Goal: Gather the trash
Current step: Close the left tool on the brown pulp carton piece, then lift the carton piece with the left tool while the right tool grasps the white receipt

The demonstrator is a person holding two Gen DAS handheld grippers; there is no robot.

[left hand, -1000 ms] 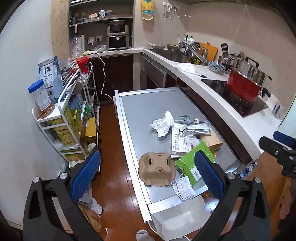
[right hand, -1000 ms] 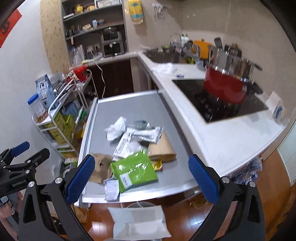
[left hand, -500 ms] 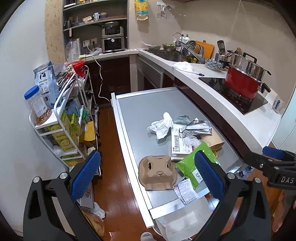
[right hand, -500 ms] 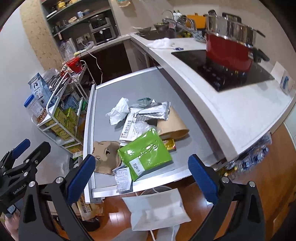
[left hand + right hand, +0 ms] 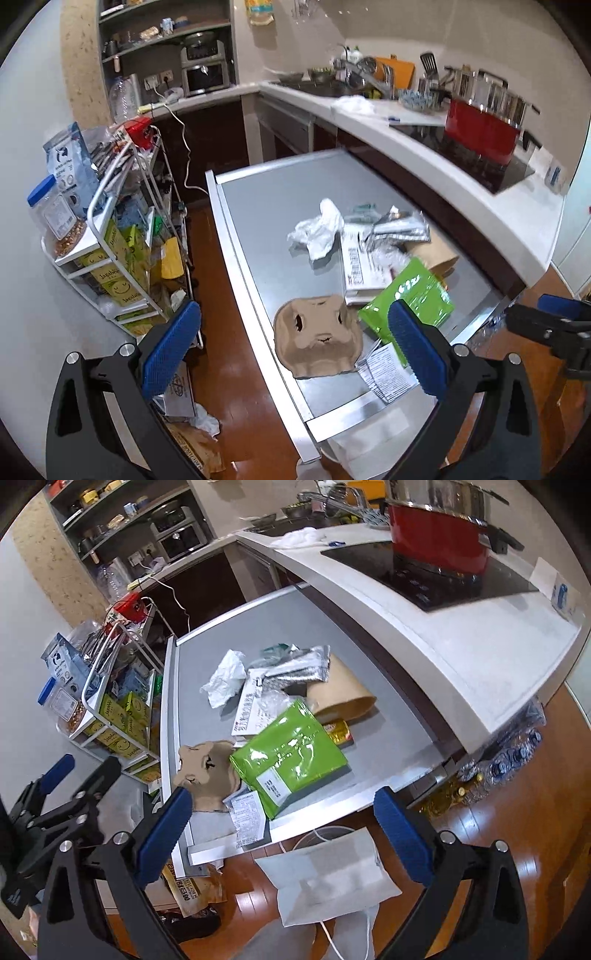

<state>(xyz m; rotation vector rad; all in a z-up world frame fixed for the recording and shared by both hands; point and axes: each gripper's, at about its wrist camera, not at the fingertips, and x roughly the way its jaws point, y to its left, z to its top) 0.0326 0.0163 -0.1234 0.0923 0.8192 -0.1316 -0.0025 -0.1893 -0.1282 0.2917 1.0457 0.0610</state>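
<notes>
Trash lies on a grey steel table (image 5: 266, 206) (image 5: 280, 624): a brown cardboard cup carrier (image 5: 317, 338) (image 5: 208, 771), a green pouch (image 5: 410, 299) (image 5: 291, 751), a receipt (image 5: 384, 373) (image 5: 249, 818), crumpled white tissue (image 5: 319, 230) (image 5: 223, 679), a silver foil bag (image 5: 299, 666), a printed paper (image 5: 253, 707) and a brown paper bag (image 5: 340, 690). A white paper bag (image 5: 325, 875) stands open on the floor below the table's near edge. My left gripper (image 5: 291, 354) is open above the cup carrier. My right gripper (image 5: 280, 838) is open over the table's near edge.
A white wire rack (image 5: 107, 236) with snack boxes and jars stands left of the table. A white counter (image 5: 461, 635) with a red pot (image 5: 439, 542) on a black hob runs along the right. The floor (image 5: 221, 332) is brown wood with bags lying on it.
Both grippers have moved closer to the table and tilted down toward the trash. Both stay open. The trash has not moved.
</notes>
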